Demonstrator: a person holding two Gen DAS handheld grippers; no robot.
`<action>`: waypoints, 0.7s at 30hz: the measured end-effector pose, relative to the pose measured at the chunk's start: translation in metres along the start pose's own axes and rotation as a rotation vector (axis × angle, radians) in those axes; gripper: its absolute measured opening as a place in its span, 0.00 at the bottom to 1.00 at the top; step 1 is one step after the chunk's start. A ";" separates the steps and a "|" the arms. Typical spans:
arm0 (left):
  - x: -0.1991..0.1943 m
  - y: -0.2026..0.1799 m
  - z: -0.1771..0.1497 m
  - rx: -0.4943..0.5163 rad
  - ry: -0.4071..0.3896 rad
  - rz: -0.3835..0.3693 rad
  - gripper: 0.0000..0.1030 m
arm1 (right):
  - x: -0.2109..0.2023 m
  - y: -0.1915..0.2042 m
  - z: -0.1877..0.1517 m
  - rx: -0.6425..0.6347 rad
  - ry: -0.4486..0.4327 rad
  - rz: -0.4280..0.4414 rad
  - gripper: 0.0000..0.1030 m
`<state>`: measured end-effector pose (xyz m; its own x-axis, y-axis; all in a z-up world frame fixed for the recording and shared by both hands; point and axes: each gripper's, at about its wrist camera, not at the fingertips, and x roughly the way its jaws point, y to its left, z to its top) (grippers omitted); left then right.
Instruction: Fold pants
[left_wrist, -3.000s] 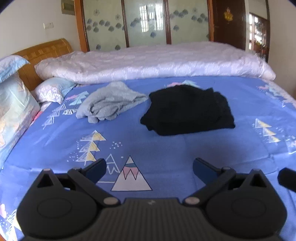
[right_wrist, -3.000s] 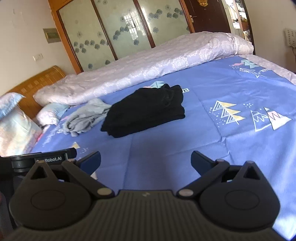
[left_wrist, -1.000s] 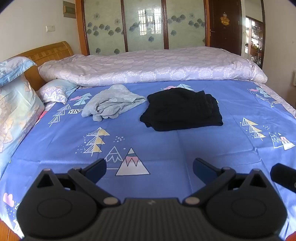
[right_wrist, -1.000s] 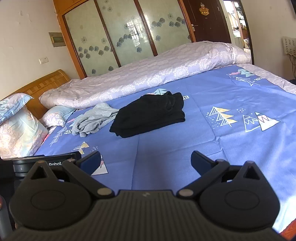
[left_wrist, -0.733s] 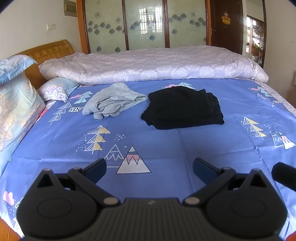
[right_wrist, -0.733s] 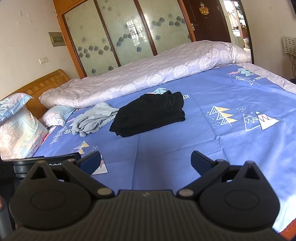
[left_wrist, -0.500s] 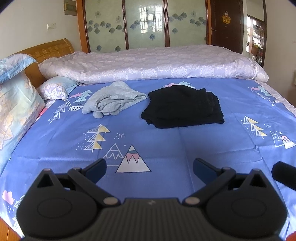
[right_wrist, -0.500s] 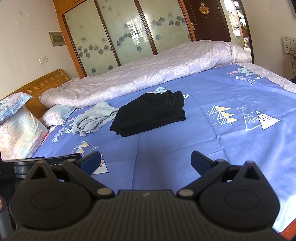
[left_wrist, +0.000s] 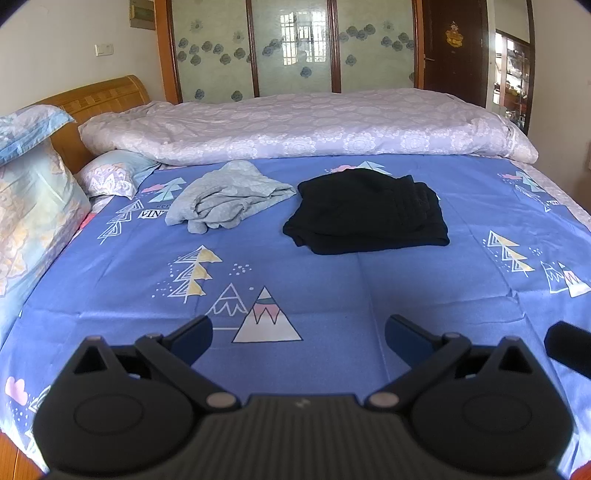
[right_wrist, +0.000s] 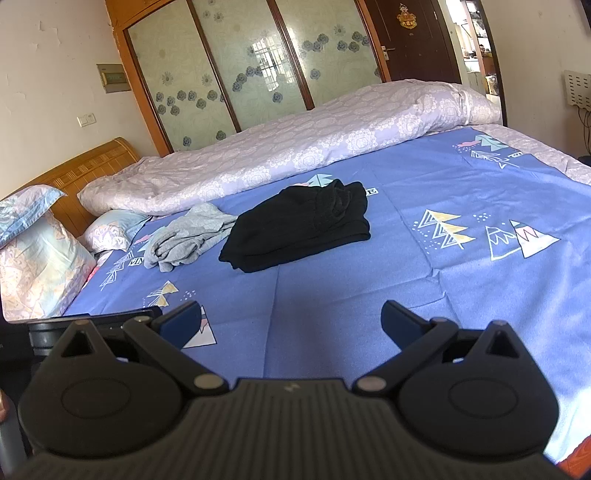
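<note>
Two grippers have drawn back toward the near edge of the bed over the last few seconds, the left gripper (left_wrist: 298, 334) and right gripper (right_wrist: 290, 319) both with fingers spread wide and holding nothing. Black pants (left_wrist: 365, 210) lie folded in a compact stack at mid-bed, well apart from both, so the fold looks finished. Left of them sits a crumpled grey garment (left_wrist: 227, 197) on the blue patterned sheet (left_wrist: 332, 280), with a lilac quilt (left_wrist: 314, 129) along the far side below glass-panelled wardrobe doors (left_wrist: 295, 48).
</note>
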<state>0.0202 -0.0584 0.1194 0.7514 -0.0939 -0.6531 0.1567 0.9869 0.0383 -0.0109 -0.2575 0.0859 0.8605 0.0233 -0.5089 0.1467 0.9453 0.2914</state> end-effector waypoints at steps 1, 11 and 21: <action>-0.001 0.000 0.000 -0.001 -0.004 0.005 1.00 | 0.000 0.000 0.000 0.000 0.000 -0.001 1.00; -0.011 0.003 0.005 -0.007 -0.057 0.047 1.00 | -0.001 0.006 0.000 0.000 -0.008 -0.005 1.00; -0.014 0.005 0.007 -0.003 -0.063 0.066 1.00 | -0.002 0.009 0.001 -0.008 -0.008 -0.002 1.00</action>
<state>0.0147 -0.0532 0.1343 0.7991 -0.0362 -0.6002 0.1034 0.9916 0.0778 -0.0107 -0.2494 0.0903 0.8640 0.0185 -0.5032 0.1451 0.9478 0.2840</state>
